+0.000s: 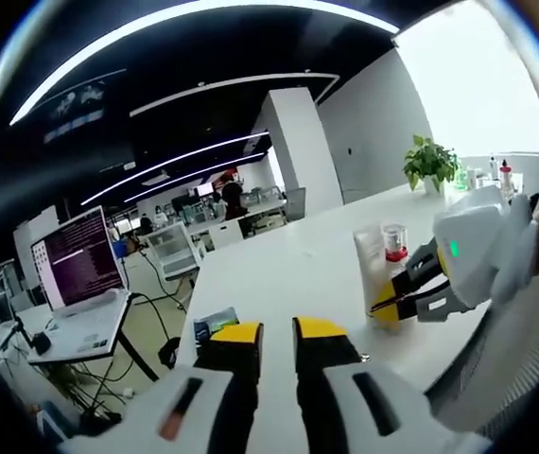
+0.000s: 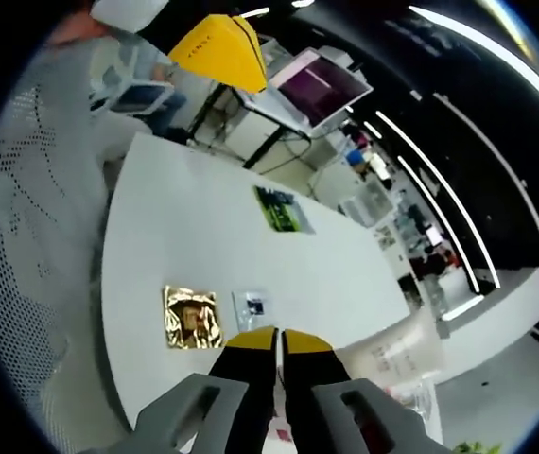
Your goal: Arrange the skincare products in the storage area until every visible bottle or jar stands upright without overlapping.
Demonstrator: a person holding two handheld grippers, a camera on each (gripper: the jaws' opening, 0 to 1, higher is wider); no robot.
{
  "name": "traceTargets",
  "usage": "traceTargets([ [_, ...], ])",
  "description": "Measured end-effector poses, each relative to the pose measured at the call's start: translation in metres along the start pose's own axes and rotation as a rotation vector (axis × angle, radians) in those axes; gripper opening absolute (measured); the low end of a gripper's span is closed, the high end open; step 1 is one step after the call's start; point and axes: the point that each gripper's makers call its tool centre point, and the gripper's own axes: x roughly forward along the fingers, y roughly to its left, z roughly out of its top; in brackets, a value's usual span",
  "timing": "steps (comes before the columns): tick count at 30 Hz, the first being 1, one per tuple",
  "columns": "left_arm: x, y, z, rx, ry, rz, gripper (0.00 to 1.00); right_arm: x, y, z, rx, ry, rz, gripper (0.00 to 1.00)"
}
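A translucent tube (image 1: 372, 255) with printed text stands on the white table (image 1: 279, 270). A small clear jar with a red cap (image 1: 395, 242) stands right behind it. My right gripper (image 1: 388, 301) comes in from the right, its yellow tips low against the tube's near side. In the right gripper view the tube (image 2: 404, 352) lies just right of my right gripper (image 2: 279, 339), whose jaws are shut with nothing between them. My left gripper (image 1: 277, 331) hovers over the table's near part, its jaws a narrow gap apart and empty.
A gold foil sachet (image 2: 192, 317), a small white sachet (image 2: 251, 307) and a green packet (image 2: 284, 208) lie flat on the table (image 2: 175, 236). A potted plant (image 1: 429, 163) and small bottles stand at the far end. A monitor (image 1: 76, 260) stands on a side desk, left.
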Motion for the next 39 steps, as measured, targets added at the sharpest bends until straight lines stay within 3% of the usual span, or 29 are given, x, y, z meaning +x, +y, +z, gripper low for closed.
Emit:
traceTargets([
  [10,0.001,-0.002,0.0,0.015,-0.001,-0.009,0.13,-0.005,-0.007,0.008,0.008,-0.035,-0.028,0.0],
  [15,0.001,-0.005,0.0,0.015,-0.001,-0.028,0.13,-0.005,-0.011,0.003,0.09,-0.021,-0.025,0.0],
  [19,0.002,-0.006,0.006,0.007,-0.027,-0.038,0.14,-0.006,-0.013,0.0,0.095,-0.014,-0.032,0.0],
  [21,0.003,-0.005,0.008,-0.018,-0.033,-0.039,0.15,-0.006,-0.014,0.0,0.121,-0.019,-0.025,0.0],
  [23,0.006,-0.001,0.005,-0.125,-0.015,-0.07,0.16,-0.006,-0.012,0.001,0.154,-0.027,0.0,0.01],
  [26,0.01,0.014,-0.002,-0.221,0.027,-0.078,0.19,-0.003,-0.01,0.011,0.202,-0.063,0.037,0.05],
  [30,0.023,0.051,-0.016,-0.196,0.065,-0.051,0.19,0.004,-0.006,0.029,0.246,-0.125,0.094,0.06],
  [32,0.031,0.068,-0.034,-0.233,0.139,-0.048,0.2,0.011,-0.006,0.041,0.278,-0.165,0.124,0.07],
  [34,0.041,0.083,-0.043,-0.243,0.15,-0.047,0.22,0.026,-0.007,0.057,0.32,-0.209,0.157,0.08],
  [35,0.047,0.095,-0.054,-0.298,0.18,-0.03,0.22,0.036,-0.007,0.064,0.363,-0.214,0.181,0.09],
  [39,0.076,0.122,-0.084,-0.376,0.225,0.007,0.22,0.067,-0.008,0.089,0.468,-0.245,0.224,0.09],
])
